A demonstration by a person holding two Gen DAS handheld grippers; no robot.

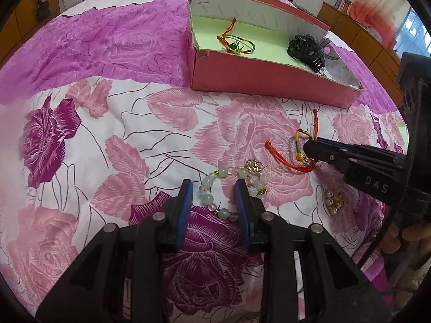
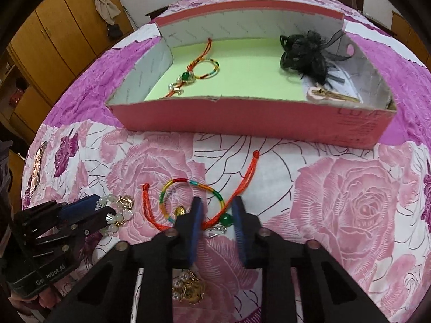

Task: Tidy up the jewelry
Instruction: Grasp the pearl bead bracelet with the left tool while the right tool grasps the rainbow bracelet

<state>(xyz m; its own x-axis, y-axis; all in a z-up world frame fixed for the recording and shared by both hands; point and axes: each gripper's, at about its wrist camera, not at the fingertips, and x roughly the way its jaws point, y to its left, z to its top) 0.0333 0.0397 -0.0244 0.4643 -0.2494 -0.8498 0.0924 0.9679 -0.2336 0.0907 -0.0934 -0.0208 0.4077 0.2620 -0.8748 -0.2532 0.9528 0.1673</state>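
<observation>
Two grippers are low over the bed (image 1: 80, 140). Left gripper (image 1: 214, 188) has its jaws open, one on each side of the bead bracelet (image 1: 215, 185), which lies on the cover between the blue pads (image 1: 186, 210). Right gripper (image 2: 216, 206) also has open jaws, with the red cord bracelet (image 2: 194, 199) lying between them, its green bead (image 2: 225, 219) near the right pad. From the left camera, the right gripper's tips look close together at the cord, but the view is side-on.

Behind them sits the pink box (image 2: 242, 121), well apart from the grippers. One more cord bracelet (image 2: 199, 72) lies in it on the left, a black hair clip (image 2: 304, 53) on the right, and a gold pin (image 2: 331, 95) near the front corner.

Some gold and pearl jewelry (image 2: 188, 288) lies under the right gripper, partly hidden by its arms, so I cannot tell what it is.
</observation>
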